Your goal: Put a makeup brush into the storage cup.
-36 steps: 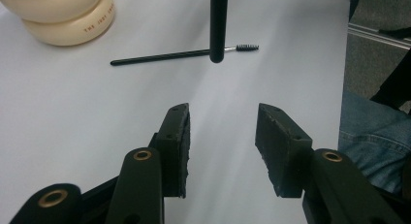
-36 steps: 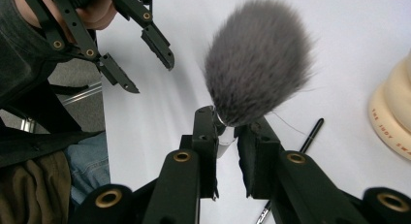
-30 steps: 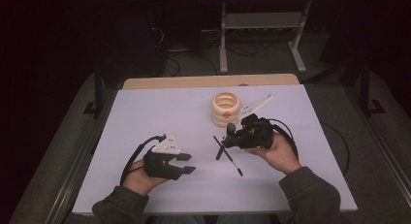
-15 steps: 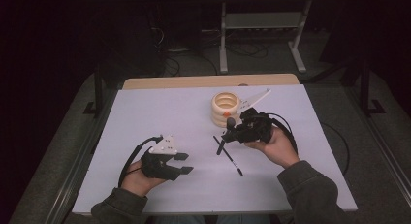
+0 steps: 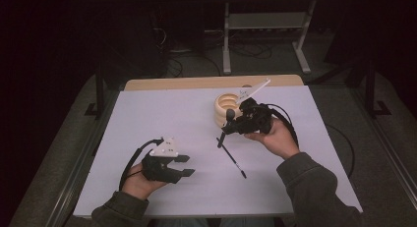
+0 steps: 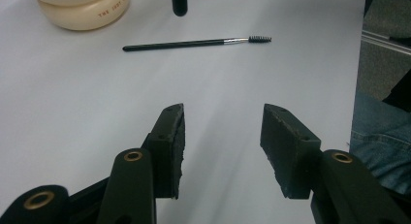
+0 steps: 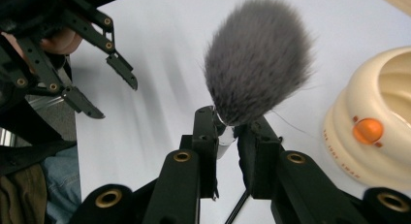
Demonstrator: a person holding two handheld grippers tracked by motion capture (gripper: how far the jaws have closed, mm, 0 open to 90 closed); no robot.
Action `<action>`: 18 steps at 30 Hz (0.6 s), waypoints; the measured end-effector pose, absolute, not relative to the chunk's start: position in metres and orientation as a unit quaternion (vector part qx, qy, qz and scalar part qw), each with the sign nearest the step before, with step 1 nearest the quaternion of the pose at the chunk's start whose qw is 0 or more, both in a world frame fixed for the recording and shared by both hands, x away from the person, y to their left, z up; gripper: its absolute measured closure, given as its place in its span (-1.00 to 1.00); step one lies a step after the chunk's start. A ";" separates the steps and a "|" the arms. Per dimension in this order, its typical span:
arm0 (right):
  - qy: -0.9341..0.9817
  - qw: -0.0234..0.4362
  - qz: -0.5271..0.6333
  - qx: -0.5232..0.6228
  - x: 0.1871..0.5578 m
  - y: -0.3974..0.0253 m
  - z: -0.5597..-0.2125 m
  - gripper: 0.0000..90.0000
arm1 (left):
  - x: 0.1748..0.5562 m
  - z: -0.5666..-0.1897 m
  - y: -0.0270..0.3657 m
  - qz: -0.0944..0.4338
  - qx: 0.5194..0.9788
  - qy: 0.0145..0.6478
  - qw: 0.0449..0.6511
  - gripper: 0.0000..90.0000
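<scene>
In the high view the right gripper [image 5: 230,123] sits right of centre, just below and left of the cream ring-shaped holder [image 5: 222,108] at upper centre of the white table [image 5: 147,119]; its jaws are pinched on a fluffy grey makeup brush [image 5: 227,124], gripped at the ferrule — the bristle head stands above the jaws and the dark handle hangs down toward the table, tilted; in the right gripper view the brush [image 7: 257,59] fills the upper centre, the pads pressed against its silver collar, and the holder [image 7: 373,127] with an orange dot sits at the right edge; a thin black spoolie wand [image 5: 233,159] lies flat on the table just below the held brush, running toward lower right; the left gripper [image 5: 184,165] rests at lower left of the high view, well apart from the brushes, its jaws spread with nothing between them — in the left gripper view the wand [image 6: 194,42] lies across the upper part of the frame, the holder [image 6: 82,10] at upper left
</scene>
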State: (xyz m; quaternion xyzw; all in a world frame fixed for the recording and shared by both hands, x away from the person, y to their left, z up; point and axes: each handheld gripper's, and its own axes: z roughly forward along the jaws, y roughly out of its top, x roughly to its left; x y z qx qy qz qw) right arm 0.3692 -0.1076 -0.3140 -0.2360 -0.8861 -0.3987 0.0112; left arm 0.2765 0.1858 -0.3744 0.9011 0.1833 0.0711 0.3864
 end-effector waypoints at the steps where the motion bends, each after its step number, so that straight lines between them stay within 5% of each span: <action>1: -0.887 0.007 -0.399 -0.231 0.371 -0.108 -0.313 0.71 | 0.276 -0.374 0.186 0.070 0.900 0.186 0.389 0.13; 18: -0.884 0.000 -0.400 -0.243 0.388 -0.113 -0.304 0.71 | 0.276 -0.374 0.191 0.073 0.897 0.192 0.392 0.09</action>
